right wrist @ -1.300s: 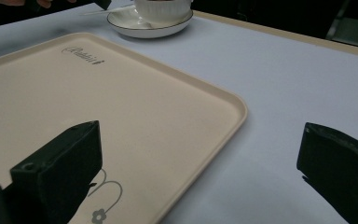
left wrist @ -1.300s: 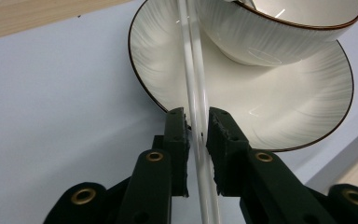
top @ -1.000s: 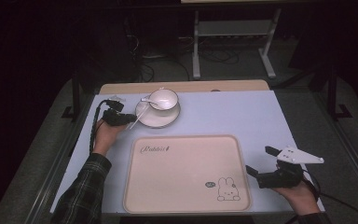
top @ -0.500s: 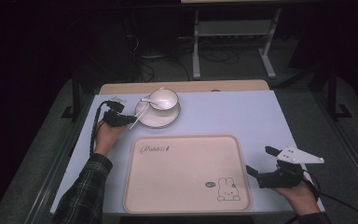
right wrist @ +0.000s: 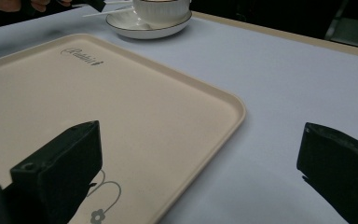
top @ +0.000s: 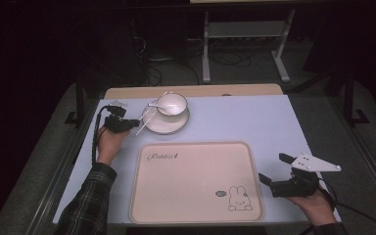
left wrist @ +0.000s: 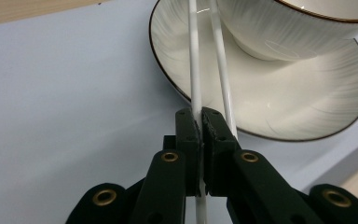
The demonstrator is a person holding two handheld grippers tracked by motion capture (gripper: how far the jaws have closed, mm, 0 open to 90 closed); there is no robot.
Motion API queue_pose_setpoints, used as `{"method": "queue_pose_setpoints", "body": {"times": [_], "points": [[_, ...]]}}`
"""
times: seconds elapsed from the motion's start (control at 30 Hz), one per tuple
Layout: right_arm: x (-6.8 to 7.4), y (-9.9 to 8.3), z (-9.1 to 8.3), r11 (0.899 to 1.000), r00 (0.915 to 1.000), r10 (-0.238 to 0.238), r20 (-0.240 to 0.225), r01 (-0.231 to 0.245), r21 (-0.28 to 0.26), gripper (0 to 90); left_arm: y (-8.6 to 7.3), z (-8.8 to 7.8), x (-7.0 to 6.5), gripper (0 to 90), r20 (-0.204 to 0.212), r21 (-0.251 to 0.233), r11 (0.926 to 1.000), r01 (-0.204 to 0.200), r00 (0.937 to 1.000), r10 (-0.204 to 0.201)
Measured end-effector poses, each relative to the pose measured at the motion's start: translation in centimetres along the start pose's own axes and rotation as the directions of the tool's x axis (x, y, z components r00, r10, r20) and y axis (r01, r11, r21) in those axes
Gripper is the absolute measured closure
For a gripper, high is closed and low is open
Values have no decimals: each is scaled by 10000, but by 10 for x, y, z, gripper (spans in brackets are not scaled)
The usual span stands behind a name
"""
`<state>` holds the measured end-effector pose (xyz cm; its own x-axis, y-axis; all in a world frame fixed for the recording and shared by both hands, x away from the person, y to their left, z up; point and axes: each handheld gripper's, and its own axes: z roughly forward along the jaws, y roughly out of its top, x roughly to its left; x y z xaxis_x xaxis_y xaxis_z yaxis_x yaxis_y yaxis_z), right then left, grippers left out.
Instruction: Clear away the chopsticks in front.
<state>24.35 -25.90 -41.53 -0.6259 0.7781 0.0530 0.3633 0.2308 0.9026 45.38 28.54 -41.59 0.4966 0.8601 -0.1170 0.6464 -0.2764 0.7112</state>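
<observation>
**A:** Left gripper view: the left gripper [left wrist: 199,122] has just clamped onto one white chopstick [left wrist: 195,60] that leans over the saucer [left wrist: 279,98] rim, beside the cup [left wrist: 298,23].

**B:** And the right gripper [top: 274,169]? Jaws spread wide, nothing held, well away from the saucer, by the tray [top: 186,196] corner.

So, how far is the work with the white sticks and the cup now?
Done: the left gripper has just been closing and now pinches one white stick at the saucer rim. In hand: that stick, not lifted yet; the second stick lies beside it, free. Left: probably moving things onto the tray, which is bare. The right gripper is open beside it.
</observation>
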Motion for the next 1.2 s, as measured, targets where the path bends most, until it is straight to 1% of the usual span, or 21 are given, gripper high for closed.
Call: {"method": "queue_pose_setpoints", "body": {"times": [0.07,0.1,0.13,0.17,0.2,0.23,0.3,0.33,0.37,0.43,0.57,0.67,0.73,0.93,0.97,1.0,1.03,1.1,1.13,1.17,1.2], "points": [[0,0,0,10000,10000,-5,14,5,-12,0,-4,-5,1,859,32,-95,10000,24,10000,-24],[0,0,0,10000,10000,-5,14,5,-12,0,-7,-9,2,859,36,-89,9999,84,10000,-83],[0,0,0,10000,10000,0,30,0,-5,0,-12,-16,3,859,124,-179,9996,221,9997,-219],[0,0,0,10000,10000,0,30,0,-5,0,-12,-16,3,860,124,-179,9996,221,9997,-219],[0,0,0,10000,10000,9,37,-9,-8,0,-18,-21,3,859,219,-195,9995,234,9995,-229],[0,0,0,10000,10000,9,37,-9,-8,0,-18,-21,3,860,219,-195,9995,234,9995,-229],[0,0,0,10000,10000,-8,53,9,-11,0,-24,-29,3,860,151,-131,9998,146,9998,-144],[0,0,0,10000,10000,-15,56,15,-5,0,-28,-35,5,859,114,-132,9997,189,9998,-187],[0,0,0,10000,10000,-15,56,15,-5,0,-28,-35,5,859,114,-132,9997,189,9998,-187],[0,0,0,10000,10000,-30,62,30,-3,0,-34,-43,5,859,141,-193,9993,314,9994,-312],[0,0,-1,10000,9999,-34,96,34,-23,0,-44,-56,5,859,25,-52,9996,270,9996,-270],[0,0,-1,10000,9999,-53,91,53,-4,0,-53,-66,4,859,-10,-61,9995,306,9995,-306],[0,0,-1,10000,9999,-83,88,83,-10,0,-58,-73,2,859,100,-93,9993,370,9993,-370],[0,1,-1,9999,9999,-100,87,100,-8,0,-74,-94,-6,859,159,-154,9989,447,9989,-444],[0,1,-1,9999,9999,-100,87,100,-8,0,-74,-94,-6,859,159,-154,9989,447,9989,-444],[1,1,0,9999,9999,-123,86,123,-3,0,-78,-97,-10,859,287,-173,9988,466,9985,-461],[1,1,0,9999,9999,-123,86,123,-3,0,-78,-97,-10,859,287,-173,9988,466,9985,-461],[1,1,0,9999,9999,-135,90,135,10,0,-81,-101,-17,859,424,-156,9993,341,9985,-334],[1,1,0,9999,9998,-148,93,148,21,0,-82,-103,-23,859,516,-177,9995,279,9983,-269],[1,1,0,9999,9998,-148,93,148,21,0,-82,-103,-23,859,516,-177,9995,279,9983,-269],[1,1,0,9999,9998,-152,94,152,22,0,-83,-105,-28,859,610,-181,9996,213,9979,-201]]}}
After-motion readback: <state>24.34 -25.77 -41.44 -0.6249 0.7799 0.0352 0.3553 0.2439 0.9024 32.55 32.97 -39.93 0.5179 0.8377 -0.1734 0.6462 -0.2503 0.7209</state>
